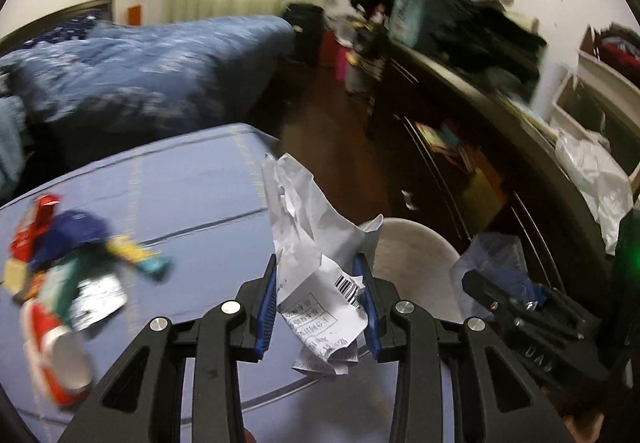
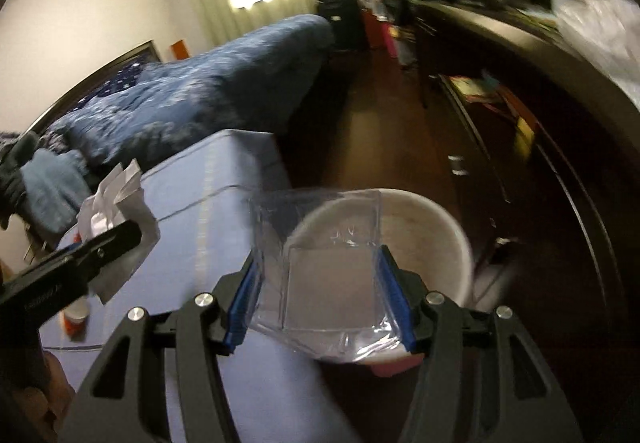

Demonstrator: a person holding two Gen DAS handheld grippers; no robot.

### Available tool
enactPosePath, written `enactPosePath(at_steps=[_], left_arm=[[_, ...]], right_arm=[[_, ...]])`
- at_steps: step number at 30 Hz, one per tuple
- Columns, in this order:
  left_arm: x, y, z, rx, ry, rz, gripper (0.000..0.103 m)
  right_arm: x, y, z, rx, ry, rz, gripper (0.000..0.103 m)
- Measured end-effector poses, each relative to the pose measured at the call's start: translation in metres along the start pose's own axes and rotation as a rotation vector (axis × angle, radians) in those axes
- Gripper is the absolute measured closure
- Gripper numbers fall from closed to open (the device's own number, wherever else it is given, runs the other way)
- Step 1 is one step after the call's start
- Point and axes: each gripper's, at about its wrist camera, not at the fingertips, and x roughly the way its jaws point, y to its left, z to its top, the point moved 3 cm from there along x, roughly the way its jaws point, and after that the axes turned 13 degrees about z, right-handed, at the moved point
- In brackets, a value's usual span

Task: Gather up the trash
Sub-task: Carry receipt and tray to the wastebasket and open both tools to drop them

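Note:
My left gripper [image 1: 320,263] is shut on a crumpled white paper receipt [image 1: 316,243] and holds it above the blue table [image 1: 180,195], near its right edge. My right gripper [image 2: 318,263] is shut on a clear plastic package [image 2: 320,275] and holds it over the rim of a white bin [image 2: 440,227]. The bin also shows in the left wrist view [image 1: 416,263], just right of the paper. A pile of colourful wrappers [image 1: 76,263] and a red-and-white cup [image 1: 60,359] lie on the table at the left.
A bed with a blue duvet [image 1: 140,75] stands behind the table. A dark cabinet with cluttered shelves [image 1: 480,147] runs along the right wall. Dark wooden floor [image 1: 332,147] lies between them. A white plastic bag [image 1: 596,175] sits on the cabinet top.

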Motion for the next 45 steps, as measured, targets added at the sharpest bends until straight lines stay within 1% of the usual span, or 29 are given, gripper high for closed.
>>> enactPosePath(at_steps=[5, 10, 18, 21, 23, 24, 25, 28, 32, 39, 44, 45], left_arm=[[0.035, -0.045, 0.014, 0.05, 0.056, -0.051, 0.067], [0.064, -0.081, 0.02, 0.107, 0.092, -0.078, 0.066], [0.1, -0.101, 0.022, 0.103, 0.154, -0.079, 0.063], [0.109, -0.103, 0.021, 0.096, 0.175, -0.088, 0.059], [0.112, -0.102, 0.022, 0.087, 0.182, -0.098, 0.048], [0.11, -0.1, 0.023, 0.077, 0.18, -0.103, 0.038], [0.109, -0.098, 0.024, 0.068, 0.173, -0.107, 0.032], [0.104, -0.094, 0.028, 0.047, 0.155, -0.116, 0.022], [0.095, -0.086, 0.032, 0.016, 0.143, -0.127, 0.02], [0.065, -0.069, 0.031, -0.007, 0.086, -0.109, 0.017], [0.03, -0.039, 0.025, -0.026, 0.013, -0.022, 0.011], [0.022, -0.03, 0.023, -0.032, -0.002, 0.0, 0.008]], right_arm=[[0.016, -0.039, 0.001, 0.057, 0.032, 0.0, 0.046], [0.032, -0.06, -0.004, 0.08, 0.059, -0.01, 0.046], [0.059, -0.077, -0.005, 0.083, 0.088, -0.035, 0.045], [0.065, -0.081, -0.004, 0.077, 0.088, -0.052, 0.041], [0.069, -0.084, -0.004, 0.078, 0.09, -0.059, 0.039], [0.07, -0.085, -0.003, 0.081, 0.088, -0.061, 0.038], [0.07, -0.087, -0.003, 0.082, 0.087, -0.061, 0.038], [0.071, -0.088, -0.002, 0.084, 0.085, -0.064, 0.036], [0.069, -0.087, 0.0, 0.081, 0.074, -0.065, 0.032], [0.049, -0.076, 0.002, 0.069, 0.054, -0.068, 0.03], [0.02, -0.049, -0.002, 0.017, 0.013, -0.094, 0.023], [0.015, -0.043, -0.002, 0.005, 0.005, -0.097, 0.019]])
